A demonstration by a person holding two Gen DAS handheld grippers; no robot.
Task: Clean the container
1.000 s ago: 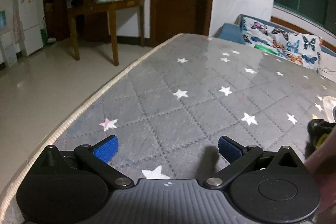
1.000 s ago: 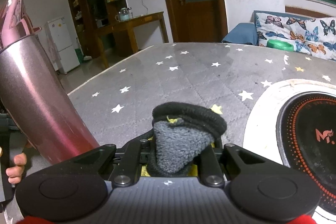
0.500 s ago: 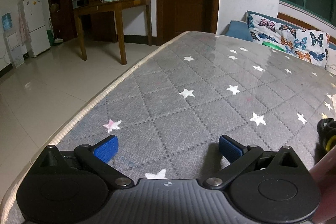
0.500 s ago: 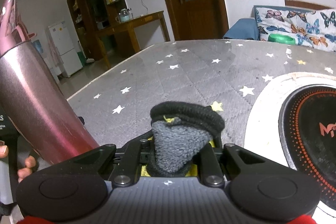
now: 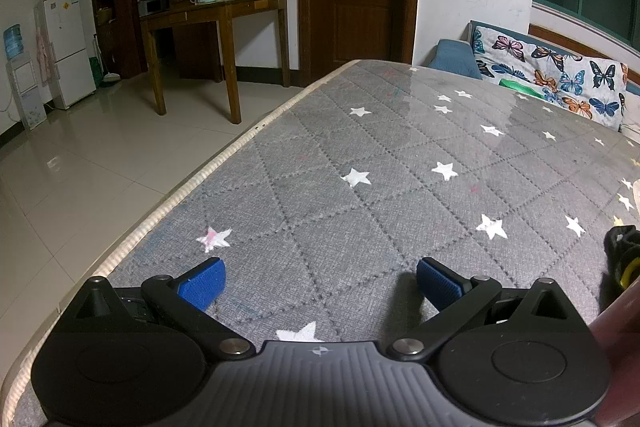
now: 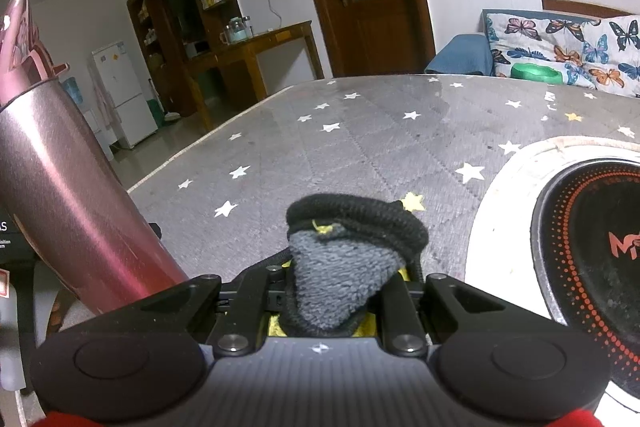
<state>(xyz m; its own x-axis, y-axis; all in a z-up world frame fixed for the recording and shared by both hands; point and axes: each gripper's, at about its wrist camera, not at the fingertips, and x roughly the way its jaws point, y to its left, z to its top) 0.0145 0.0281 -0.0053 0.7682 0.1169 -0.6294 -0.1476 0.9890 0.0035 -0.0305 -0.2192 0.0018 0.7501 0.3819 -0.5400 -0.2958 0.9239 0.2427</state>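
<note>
Presently, the right gripper [image 6: 344,279] is pinching a grey terry cleaning cloth with a black knitted edge [image 6: 344,267] between its jaws, the bundle bulging up above them; the left gripper [image 5: 318,281] is hovering low over the grey quilted counter cover printed with white stars [image 5: 400,187], its blue-padded jaws spread wide and holding nothing; the task's container, a tall pink metallic tumbler with a flip lid [image 6: 68,195], is leaning at the left of the right wrist view, just beside the cloth but apart from it; a round black induction hob with an orange dotted ring [image 6: 580,247] is lying at the right. Judged from this, the wiping is not yet under way; doing it well is calling for the cloth being brought flat against the tumbler's wall and drawn along it with even pressure, while the tumbler is being steadied. What is supporting the tumbler is cut off below the gripper body; its base and mouth are hidden; in the left wrist view only a dark pink sliver [image 5: 616,347] is showing.
</note>
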